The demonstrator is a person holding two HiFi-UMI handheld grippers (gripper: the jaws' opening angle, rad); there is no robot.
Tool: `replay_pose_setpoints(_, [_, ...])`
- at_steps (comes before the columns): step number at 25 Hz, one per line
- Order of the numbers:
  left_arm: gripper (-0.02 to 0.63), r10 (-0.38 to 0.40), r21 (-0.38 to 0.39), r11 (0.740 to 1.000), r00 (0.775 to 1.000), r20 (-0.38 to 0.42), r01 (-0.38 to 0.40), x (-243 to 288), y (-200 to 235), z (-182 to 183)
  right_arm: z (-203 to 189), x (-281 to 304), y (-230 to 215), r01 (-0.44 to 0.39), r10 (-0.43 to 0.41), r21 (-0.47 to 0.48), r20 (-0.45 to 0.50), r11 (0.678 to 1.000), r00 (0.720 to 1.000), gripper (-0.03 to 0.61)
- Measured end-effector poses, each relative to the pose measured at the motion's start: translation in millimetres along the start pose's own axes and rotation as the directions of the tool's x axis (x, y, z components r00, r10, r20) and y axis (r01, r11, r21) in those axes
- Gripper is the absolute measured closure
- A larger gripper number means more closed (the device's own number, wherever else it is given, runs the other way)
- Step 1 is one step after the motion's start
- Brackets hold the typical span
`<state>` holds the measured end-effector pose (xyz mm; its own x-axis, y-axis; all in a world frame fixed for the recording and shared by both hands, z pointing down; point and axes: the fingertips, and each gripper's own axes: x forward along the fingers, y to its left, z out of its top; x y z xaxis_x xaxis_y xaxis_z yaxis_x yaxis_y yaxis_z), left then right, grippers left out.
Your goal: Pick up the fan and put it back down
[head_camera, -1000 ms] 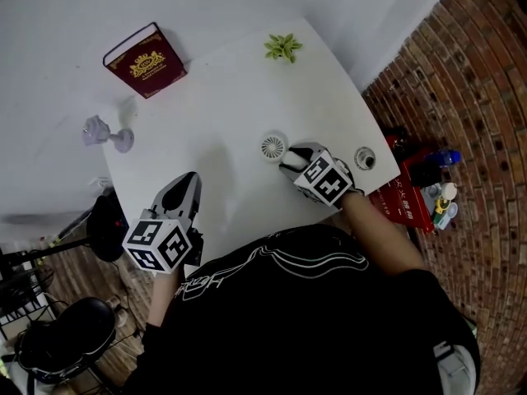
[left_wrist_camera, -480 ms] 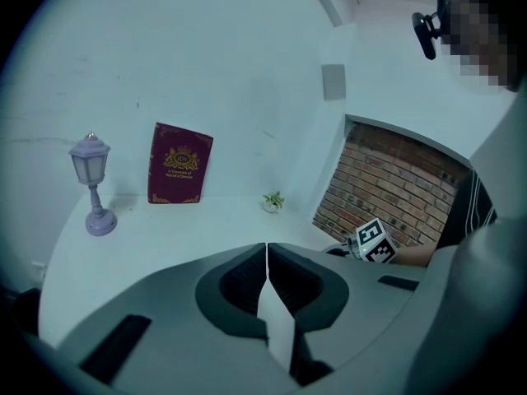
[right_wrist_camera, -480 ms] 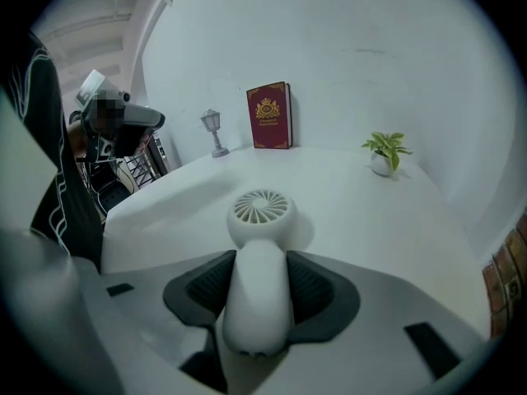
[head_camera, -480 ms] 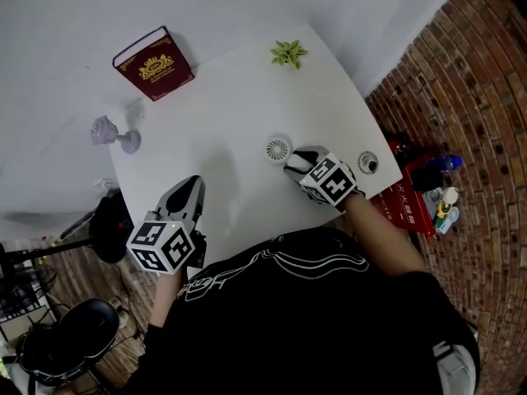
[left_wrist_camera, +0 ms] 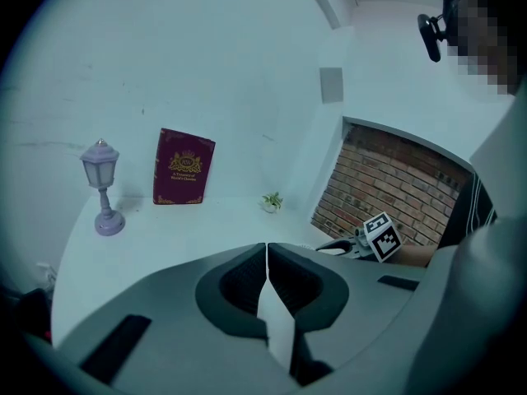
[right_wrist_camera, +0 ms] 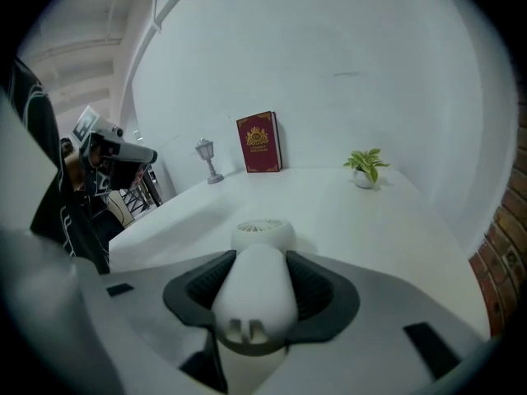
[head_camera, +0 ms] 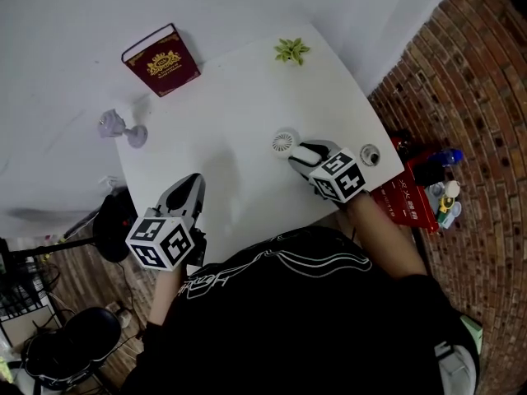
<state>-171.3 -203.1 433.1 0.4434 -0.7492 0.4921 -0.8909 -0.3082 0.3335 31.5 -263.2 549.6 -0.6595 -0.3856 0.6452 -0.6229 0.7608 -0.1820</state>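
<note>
The fan point(head_camera: 283, 142) is a small white hand-held one with a round grilled head. My right gripper point(head_camera: 301, 154) is shut on its handle near the table's right side. In the right gripper view the handle point(right_wrist_camera: 257, 290) fills the gap between the dark pads, and the head point(right_wrist_camera: 262, 233) sticks out ahead, slightly above the white table point(right_wrist_camera: 387, 229). My left gripper point(head_camera: 188, 191) hovers at the table's near left edge. Its jaws point(left_wrist_camera: 267, 257) are shut with nothing between them.
A red book point(head_camera: 161, 60) leans at the back, with a purple lantern lamp point(head_camera: 122, 128) to its left. A small potted plant point(head_camera: 291, 51) stands at the far edge and a small round object point(head_camera: 368, 155) at the right edge. A red crate point(head_camera: 403, 197) sits on the floor.
My right gripper has risen a little with the fan in it, and it has rolled slightly. The left gripper has stayed where it was.
</note>
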Motion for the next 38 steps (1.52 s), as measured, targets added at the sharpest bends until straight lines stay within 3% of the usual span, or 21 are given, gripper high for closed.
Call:
replay_pose_setpoints(8, [0.580, -0.037, 0.015, 0.999, 0.999, -0.012, 0.037, -20, -15, -14, 25, -50, 20, 0.023, -0.037, 0.086, 0.163, 0.996, 0.986, 0.385])
replay_pose_setpoints(22, [0.580, -0.119, 0.046, 0.992, 0.992, 0.045, 0.117, -67, -35, -24, 61, -148, 99, 0.059, -0.095, 0.102, 0.396, 0.993, 0.913, 0.386])
replay_pose_setpoints(29, [0.580, -0.169, 0.047, 0.985, 0.984, 0.061, 0.167, -83, -46, -30, 58, -175, 134, 0.075, -0.110, 0.095, 0.444, 0.993, 0.889, 0.387])
replay_pose_setpoints(38, [0.580, -0.220, 0.048, 0.975, 0.975, 0.045, 0.218, -94, -60, -48, 39, -189, 158, 0.088, -0.135, 0.124, 0.453, 0.988, 0.881, 0.385])
